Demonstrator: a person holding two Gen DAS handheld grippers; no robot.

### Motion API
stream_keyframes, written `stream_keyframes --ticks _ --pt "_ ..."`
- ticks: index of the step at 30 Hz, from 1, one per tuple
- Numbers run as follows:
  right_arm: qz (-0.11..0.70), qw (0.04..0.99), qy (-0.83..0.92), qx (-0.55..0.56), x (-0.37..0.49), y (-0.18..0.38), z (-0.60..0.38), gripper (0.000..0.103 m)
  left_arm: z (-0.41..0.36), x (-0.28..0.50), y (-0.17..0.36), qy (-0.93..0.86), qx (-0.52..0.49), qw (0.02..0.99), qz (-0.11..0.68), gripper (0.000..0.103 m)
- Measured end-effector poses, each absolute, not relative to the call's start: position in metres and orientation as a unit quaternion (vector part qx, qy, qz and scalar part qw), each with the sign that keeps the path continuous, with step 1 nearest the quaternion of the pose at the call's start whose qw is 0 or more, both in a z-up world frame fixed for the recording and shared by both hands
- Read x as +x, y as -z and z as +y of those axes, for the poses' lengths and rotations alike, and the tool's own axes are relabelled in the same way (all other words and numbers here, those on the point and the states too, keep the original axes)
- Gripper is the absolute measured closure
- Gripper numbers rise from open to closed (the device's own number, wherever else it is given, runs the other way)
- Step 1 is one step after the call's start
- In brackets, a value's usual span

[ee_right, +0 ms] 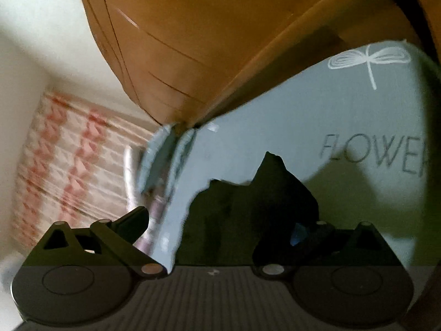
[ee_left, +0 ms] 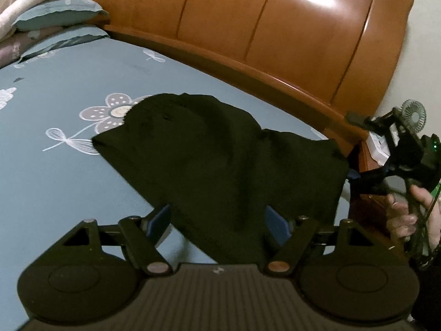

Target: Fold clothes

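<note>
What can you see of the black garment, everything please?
The black garment is a dark, matte, soft fabric, too dark to show seams or type. It lies rumpled on the blue flower-print bedsheet near the wooden headboard. Its near part runs between the wide-apart fingers of the left gripper; its far corner reaches the right gripper. Grip contact is unclear.

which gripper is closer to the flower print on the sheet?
Left. The left gripper is open over the black garment beside the flower print; the right gripper is at the garment's far edge.

Wooden headboard point(ee_left: 275, 27) behind – stacked pillows point(ee_left: 55, 13), small fan point(ee_left: 413, 115).
</note>
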State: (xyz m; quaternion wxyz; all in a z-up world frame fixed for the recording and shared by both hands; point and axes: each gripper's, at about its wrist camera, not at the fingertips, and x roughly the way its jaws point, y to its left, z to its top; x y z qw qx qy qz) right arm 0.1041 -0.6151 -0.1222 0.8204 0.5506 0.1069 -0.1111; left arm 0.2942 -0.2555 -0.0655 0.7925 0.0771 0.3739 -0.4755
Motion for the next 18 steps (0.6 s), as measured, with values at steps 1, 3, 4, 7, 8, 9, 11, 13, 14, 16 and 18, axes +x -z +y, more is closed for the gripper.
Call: stream_keyframes --ticks 1,3,4,7,8,9,11,13,14,16,18 --pt "0.119 0.823 0.122 0.541 0.105 0.124 -0.616 0.012 -0.259 0.293 0.066 0.479 0.079 0.790 0.374 0.026" --pt "0.144 0.831 0.144 0.517 0.107 0.128 -0.615 0.035 -0.265 0.292 0.068 0.485 0.083 0.786 0.374 0.026" --pt "0.155 0.836 0.157 0.502 0.105 0.131 -0.613 0.040 -0.268 0.291 0.069 0.487 0.087 0.785 0.374 0.026" --pt "0.184 0.861 0.205 0.427 0.107 0.125 -0.602 0.060 -0.275 0.290 0.070 0.490 0.093 0.783 0.371 0.026" --pt "0.193 0.869 0.222 0.398 0.108 0.122 -0.596 0.060 -0.276 0.291 0.069 0.490 0.095 0.783 0.370 0.026" --pt "0.200 0.873 0.235 0.376 0.108 0.118 -0.592 0.060 -0.278 0.292 0.069 0.490 0.096 0.784 0.369 0.026" --pt "0.208 0.876 0.263 0.347 0.103 0.111 -0.586 0.058 -0.281 0.295 0.066 0.490 0.100 0.785 0.366 0.026" --pt "0.207 0.879 0.297 0.311 0.093 0.103 -0.578 0.042 -0.286 0.300 0.059 0.491 0.100 0.789 0.356 0.026" --pt "0.201 0.882 0.315 0.288 0.088 0.097 -0.573 0.037 -0.289 0.304 0.055 0.491 0.099 0.791 0.352 0.026" --pt "0.191 0.895 0.322 0.242 0.089 0.087 -0.564 0.037 -0.299 0.314 0.050 0.492 0.097 0.794 0.344 0.026" --pt "0.182 0.913 0.300 0.206 0.098 0.081 -0.555 0.037 -0.314 0.325 0.049 0.493 0.097 0.796 0.337 0.026"
